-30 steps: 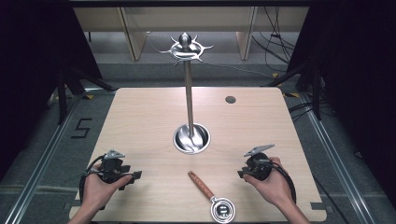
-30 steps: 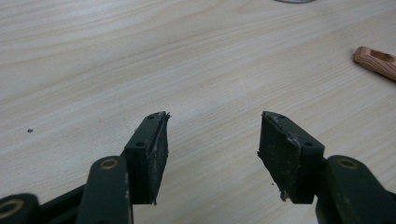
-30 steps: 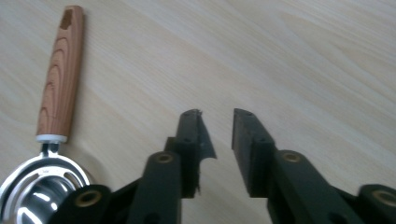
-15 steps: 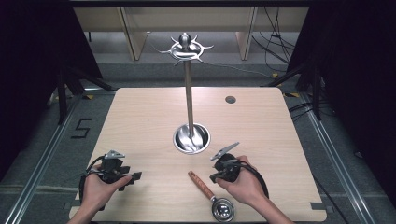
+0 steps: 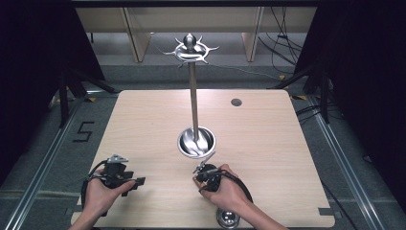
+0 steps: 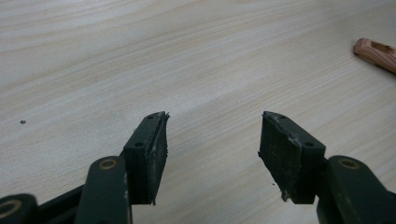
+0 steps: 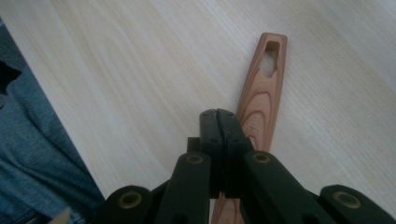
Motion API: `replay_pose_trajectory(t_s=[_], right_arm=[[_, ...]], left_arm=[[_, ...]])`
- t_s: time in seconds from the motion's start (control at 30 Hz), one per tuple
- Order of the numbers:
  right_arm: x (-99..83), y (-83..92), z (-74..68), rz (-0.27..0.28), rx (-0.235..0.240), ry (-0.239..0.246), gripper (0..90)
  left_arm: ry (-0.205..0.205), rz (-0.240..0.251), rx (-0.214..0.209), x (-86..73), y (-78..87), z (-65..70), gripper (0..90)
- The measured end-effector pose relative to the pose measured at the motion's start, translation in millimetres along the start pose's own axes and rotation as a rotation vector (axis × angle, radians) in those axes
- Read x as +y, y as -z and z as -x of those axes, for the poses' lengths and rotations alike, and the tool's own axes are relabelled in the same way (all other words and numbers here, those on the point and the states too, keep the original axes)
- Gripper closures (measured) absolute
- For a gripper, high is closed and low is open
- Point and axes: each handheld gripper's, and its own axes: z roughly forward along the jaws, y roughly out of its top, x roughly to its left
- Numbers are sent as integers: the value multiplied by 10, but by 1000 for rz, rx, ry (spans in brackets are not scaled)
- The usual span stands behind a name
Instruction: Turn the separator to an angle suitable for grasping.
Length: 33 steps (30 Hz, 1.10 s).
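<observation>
On table [image 5: 268, 143]: 1 wooden-handled utensil [image 7: 261, 102], 2 grippers.

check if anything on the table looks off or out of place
One thing: the wooden-handled utensil lies flat on the table near the front edge, not hung on the hook stand. The right gripper is shut above its handle.

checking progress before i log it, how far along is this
Done: nothing yet; the stand's hooks are bare. In hand: the right gripper sits over the utensil's wooden handle on the table, fingers shut with nothing between them; the left gripper is open. Left: probably grasping the handle and hanging it.
</observation>
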Motion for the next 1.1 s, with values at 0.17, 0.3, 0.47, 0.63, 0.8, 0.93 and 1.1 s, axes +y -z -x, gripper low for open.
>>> replay_pose_trajectory(t_s=[0.17,0.3,0.47,0.63,0.8,0.93,1.1], right_arm=[[30,-69,-7,-14,-20,0,900],[37,-117,-7,-25,-29,-5,900],[33,-138,29,-28,-53,-34,900],[20,-121,150,-21,-92,-61,900],[-24,-90,301,-19,-133,-107,900],[-62,-56,386,-26,-139,-161,900],[-151,3,516,-37,-144,-215,900]], left_arm=[[1,0,0,-1,-2,1,411],[0,-1,0,-1,-3,1,410],[1,-1,-2,-3,-5,1,410],[4,-1,-9,-3,-10,6,410],[3,0,-8,-6,-10,1,409],[3,0,-11,-6,-8,3,409],[5,-1,-9,-5,-12,8,409]])
